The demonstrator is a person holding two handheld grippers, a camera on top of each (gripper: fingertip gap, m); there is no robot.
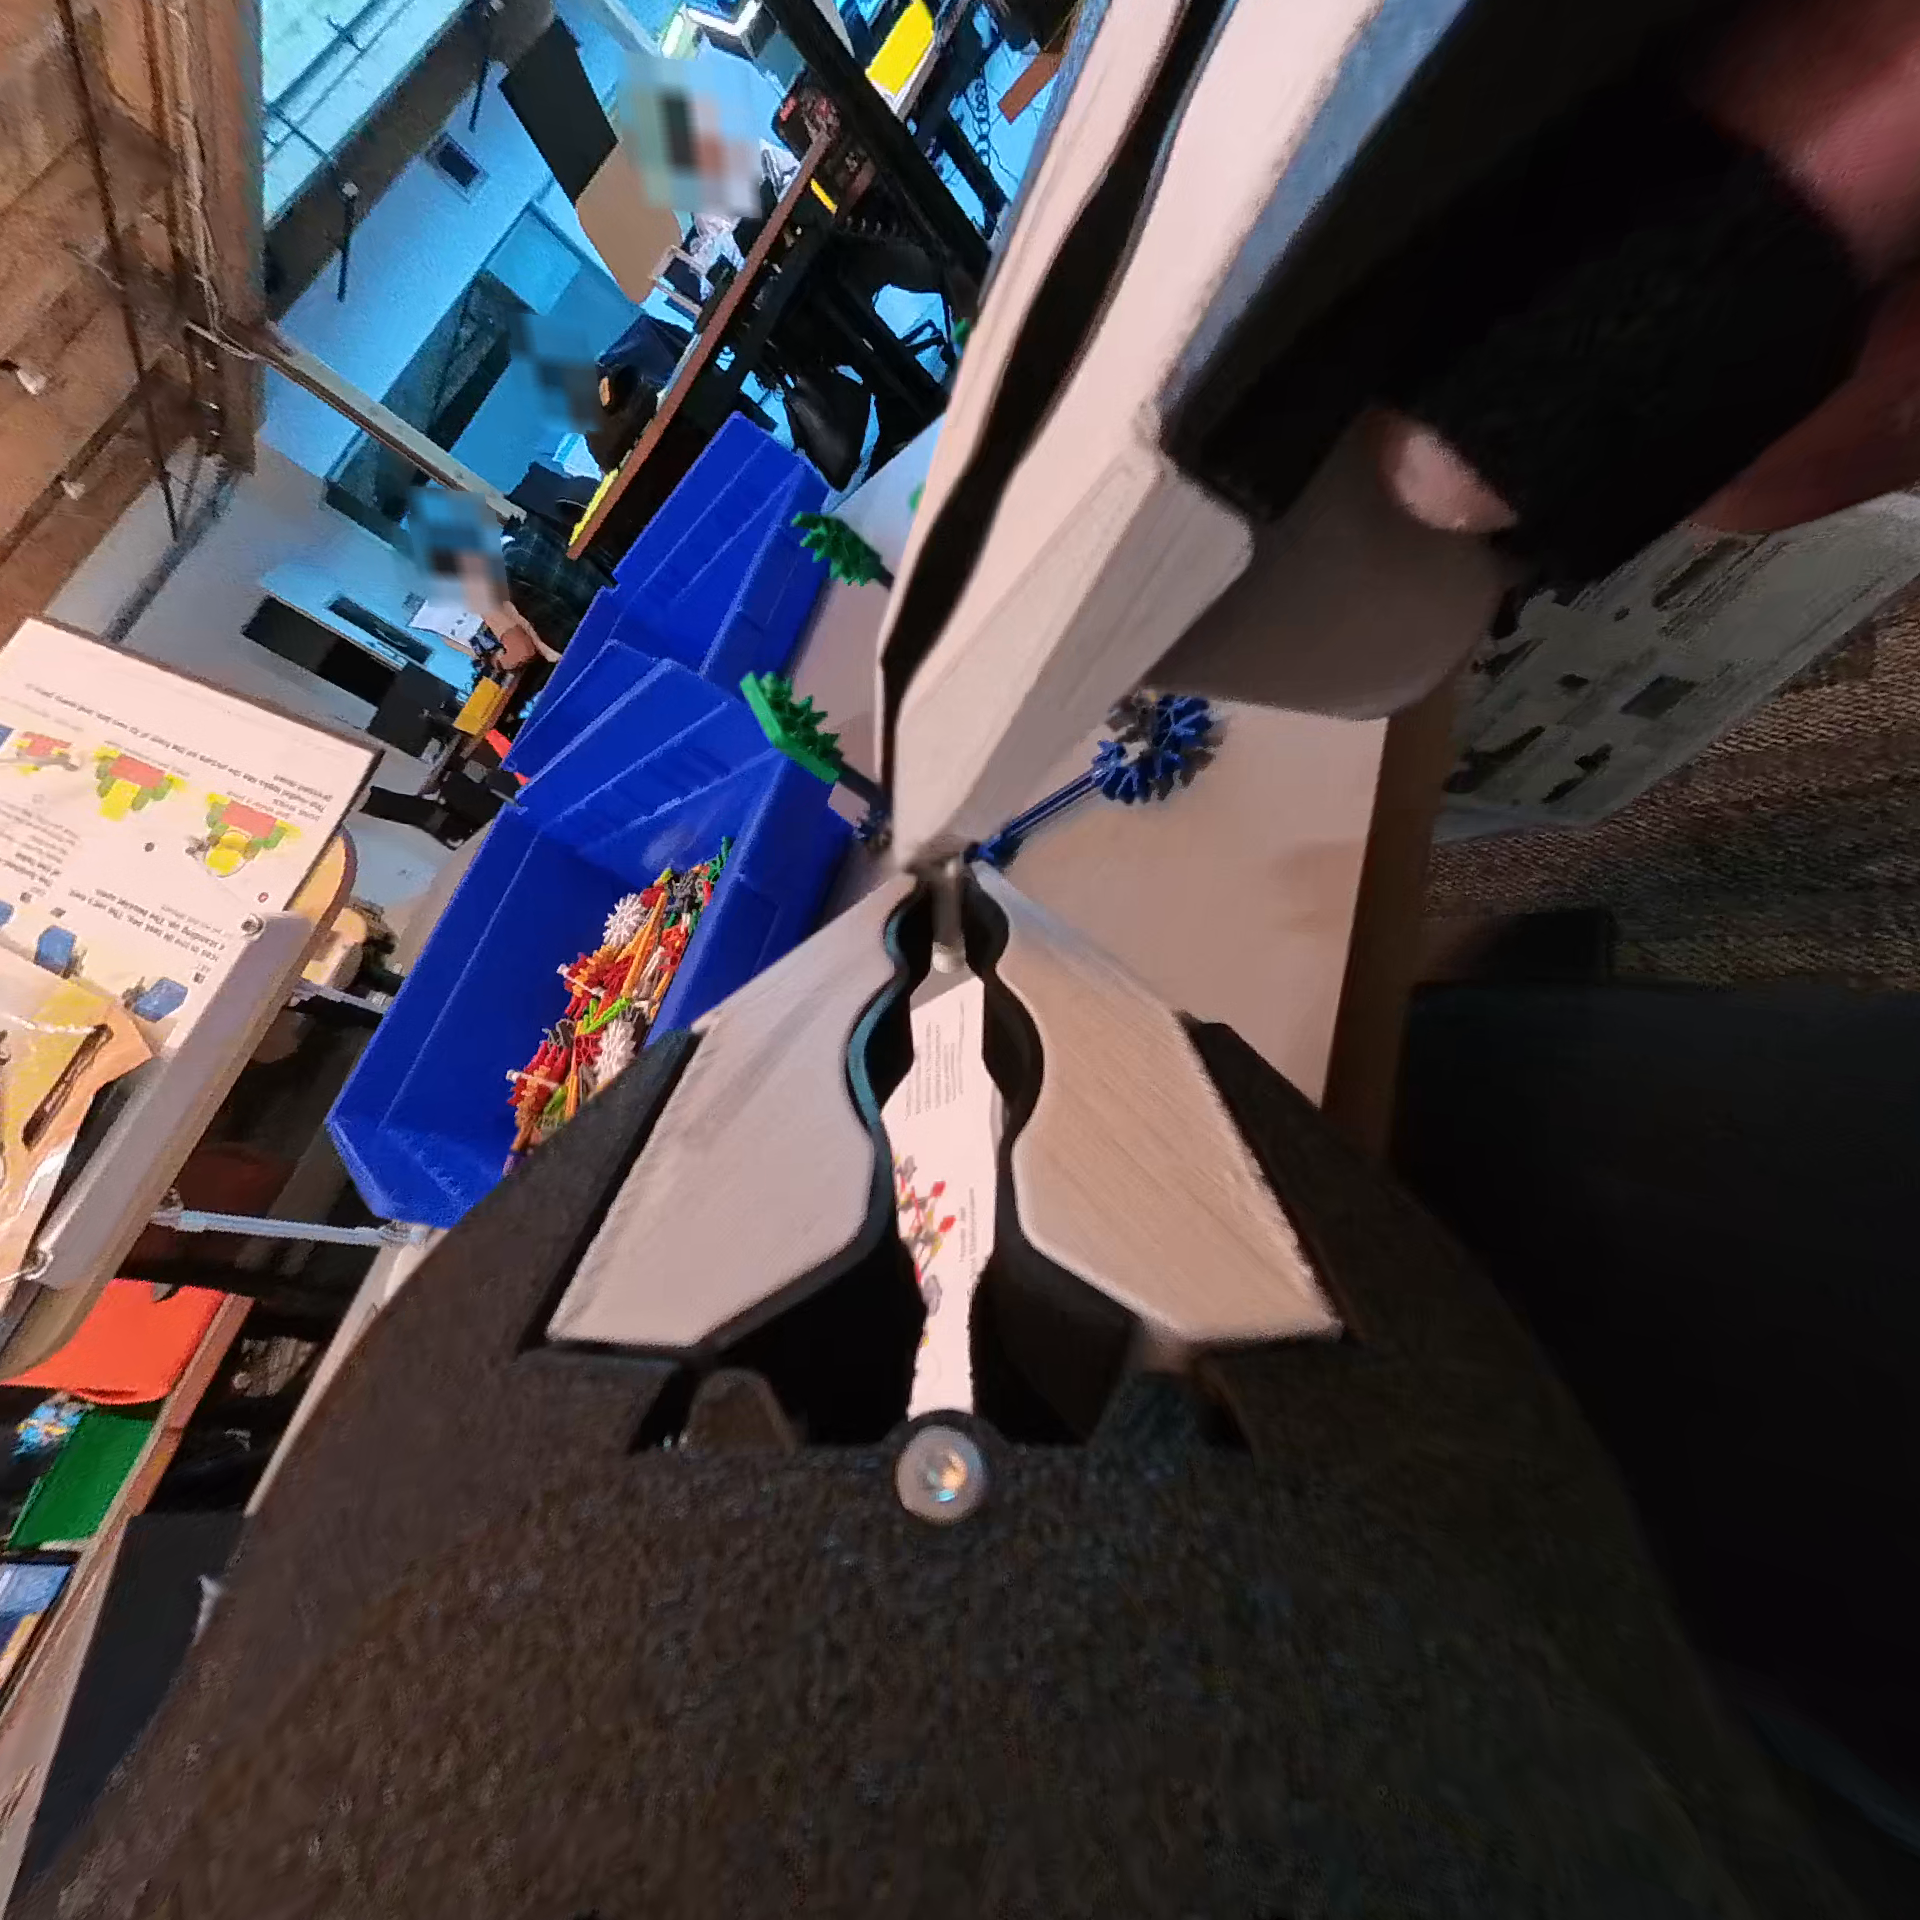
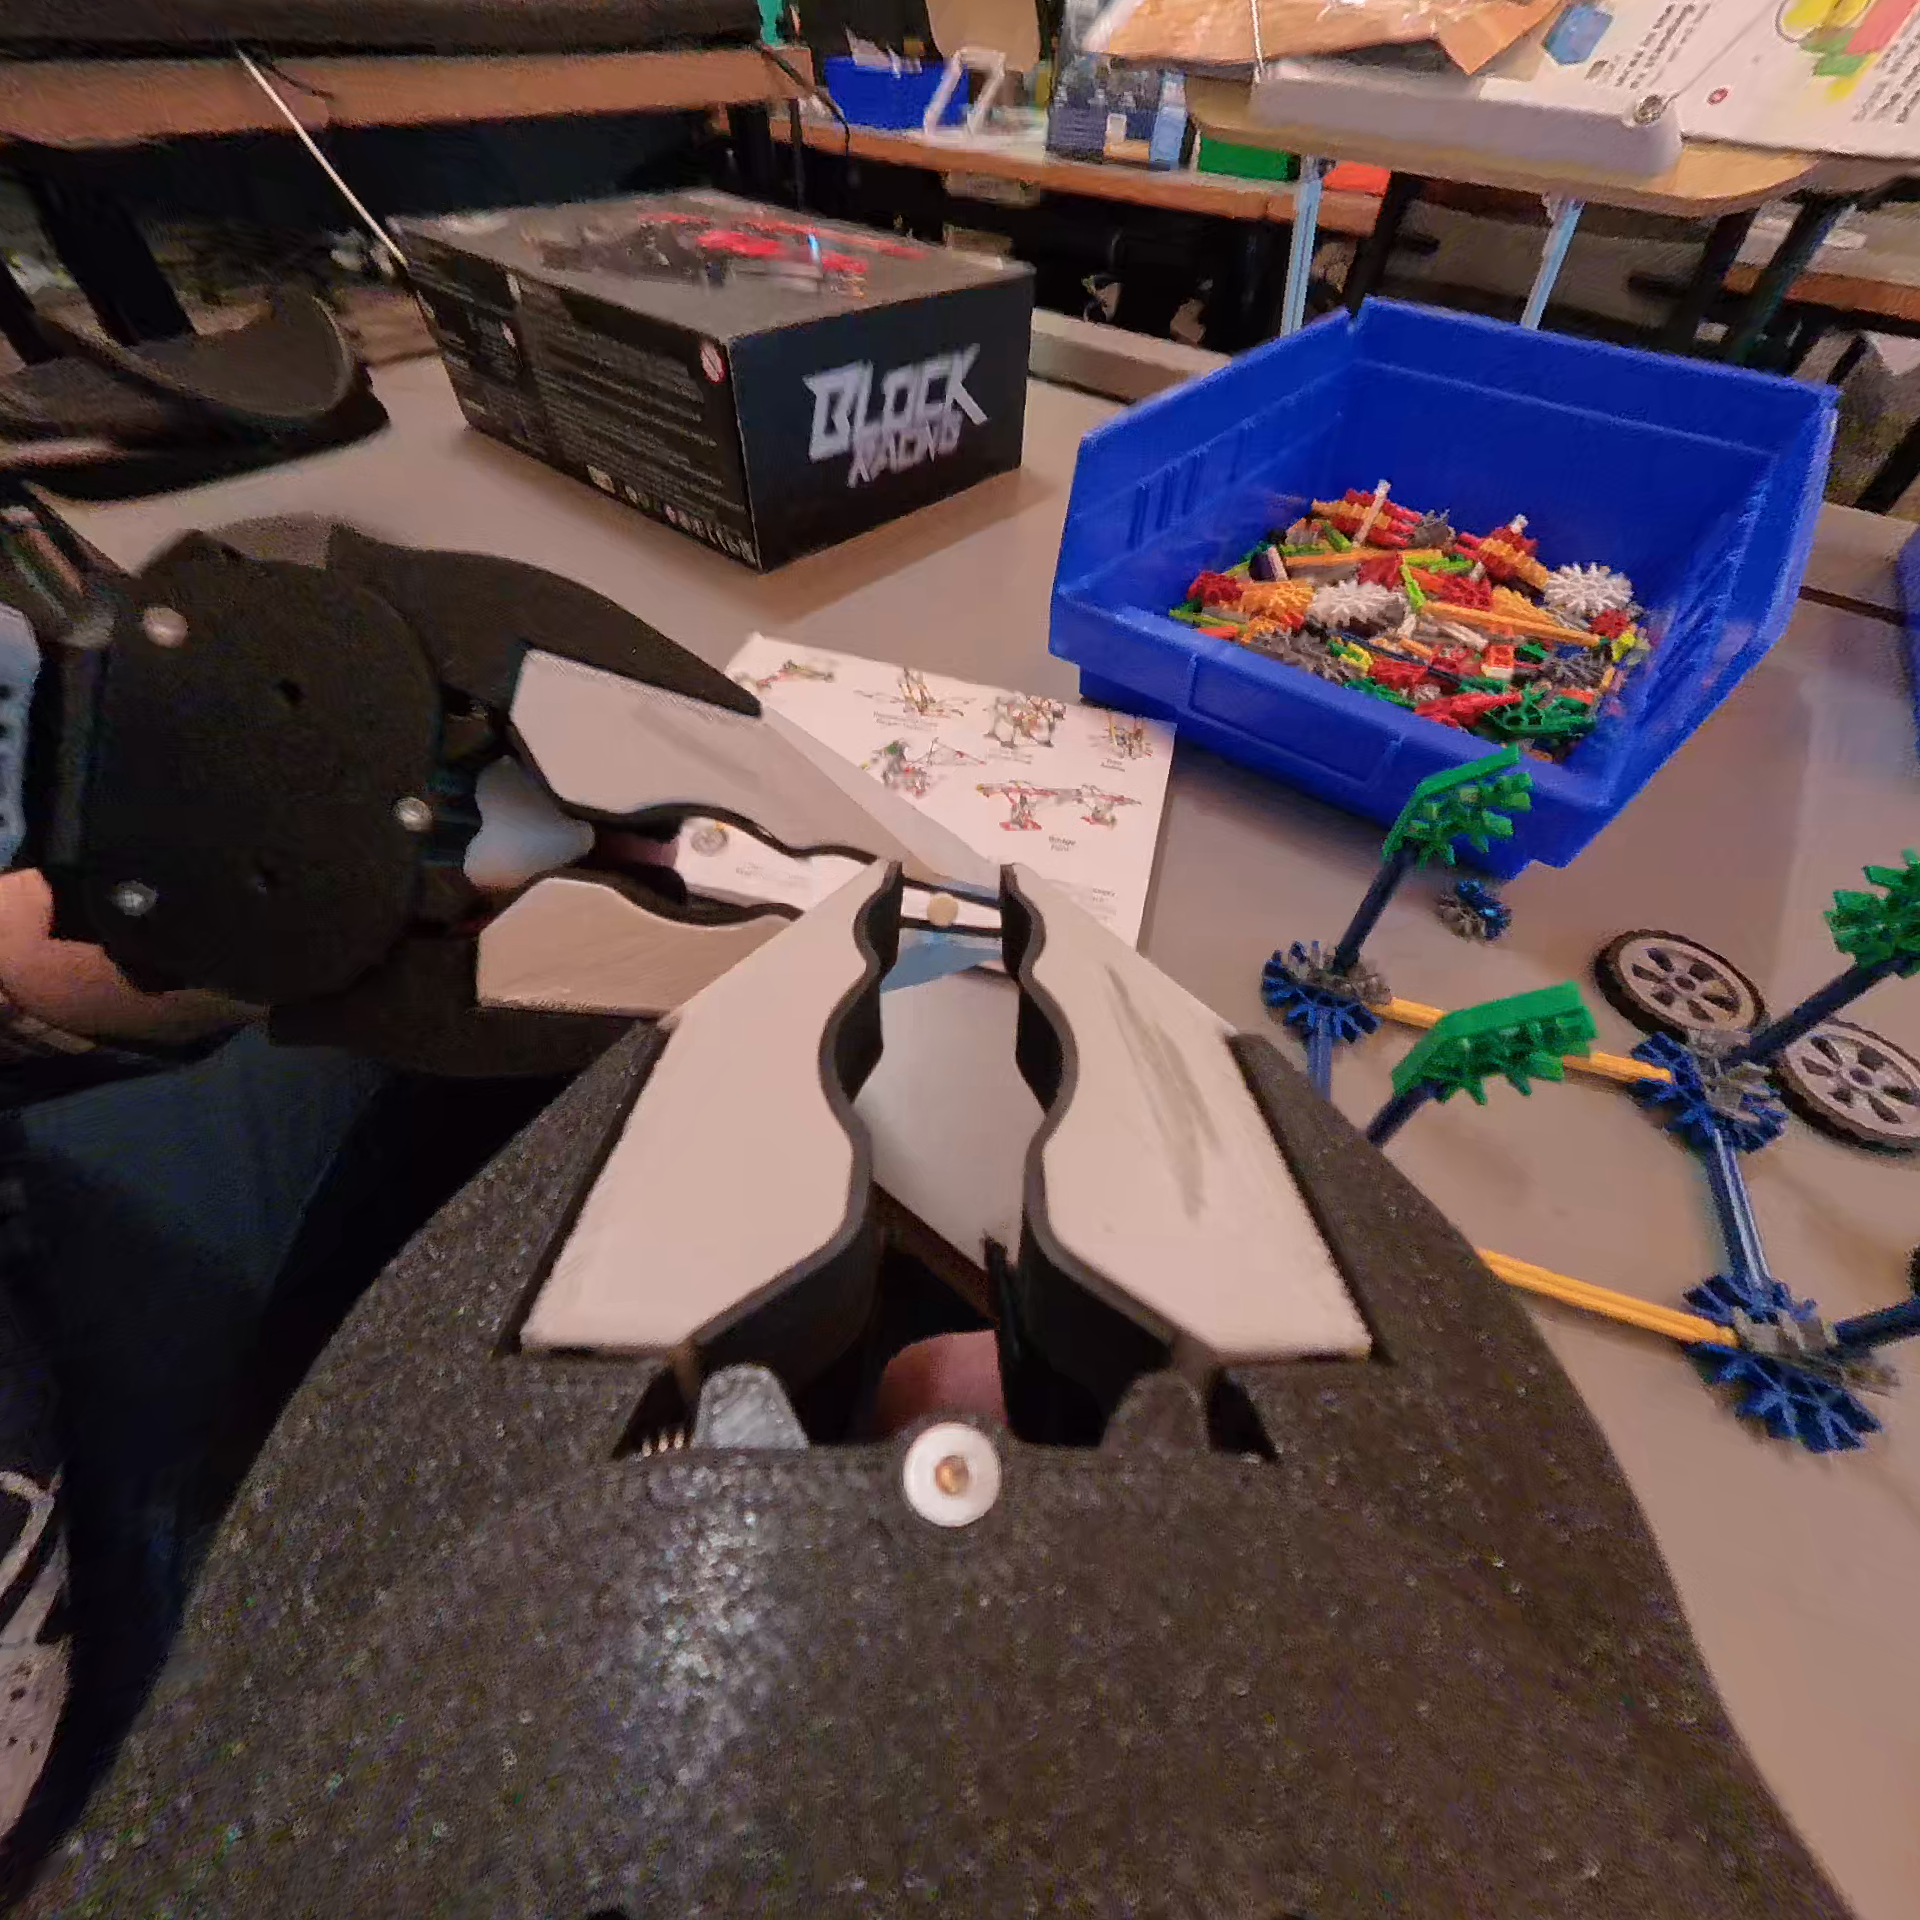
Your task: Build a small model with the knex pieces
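My left gripper (image 1: pixel 943 883) is shut on a short grey-white rod (image 1: pixel 945 930), pinched at its fingertips above the table. In the right wrist view its fingers (image 2: pixel 665 748) reach in from the left. My right gripper (image 2: pixel 951 888) is open, and the end of the rod (image 2: pixel 943 911) shows in the gap between its tips. In the left wrist view the right gripper's fingers (image 1: pixel 1039 582) come down from above and meet the rod's top. A partly built model (image 2: pixel 1709 1101) of blue connectors, yellow rods, green panels and grey wheels (image 2: pixel 1678 982) lies to the right.
A blue bin (image 2: pixel 1299 717) holding several loose coloured pieces (image 2: pixel 1434 613) stands behind the model on the grey table (image 2: pixel 1247 862). A picture sheet (image 2: pixel 997 748) lies under the grippers. A black box (image 2: pixel 727 364) sits at the back left. More blue bins (image 1: pixel 717 582) line the far side. My left and right fingertips are right by each other.
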